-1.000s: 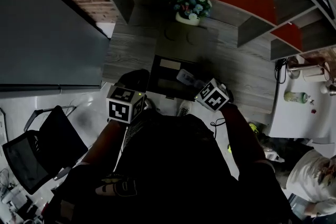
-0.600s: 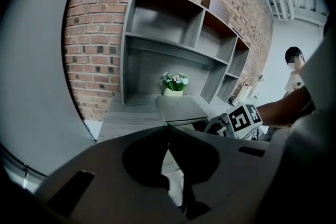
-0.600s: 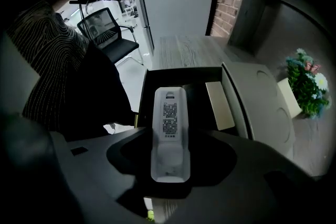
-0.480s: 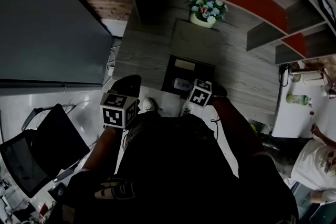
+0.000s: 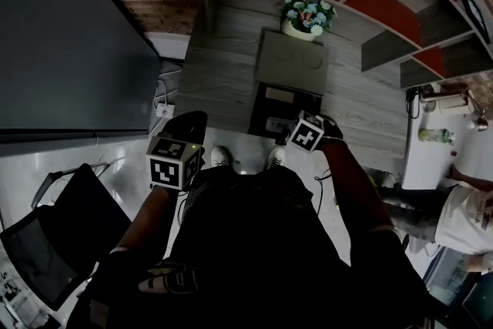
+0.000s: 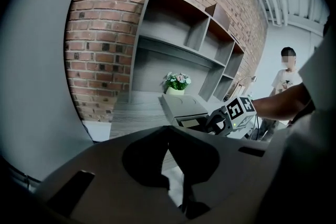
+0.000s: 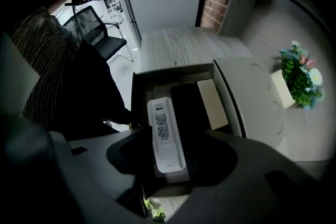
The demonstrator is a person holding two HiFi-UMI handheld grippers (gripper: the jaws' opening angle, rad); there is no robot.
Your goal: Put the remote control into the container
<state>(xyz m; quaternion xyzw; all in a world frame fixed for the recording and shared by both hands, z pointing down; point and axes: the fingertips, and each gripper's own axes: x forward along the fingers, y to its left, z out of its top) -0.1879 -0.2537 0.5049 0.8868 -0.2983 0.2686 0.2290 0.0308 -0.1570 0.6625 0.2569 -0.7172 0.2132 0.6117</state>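
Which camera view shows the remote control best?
The right gripper view: the remote control fills the middle, between the jaws, label visible. The head view shows only a small pale patch; the left gripper view, nothing clear.

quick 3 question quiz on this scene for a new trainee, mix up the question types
1. True or false: the remote control is gripped between the jaws of the right gripper.
2. What is the remote control held over? A) container B) chair C) flower pot
3. Fill in: the left gripper, jaws together, holds ____.
Key: 1 true; 2 A; 3 nothing.
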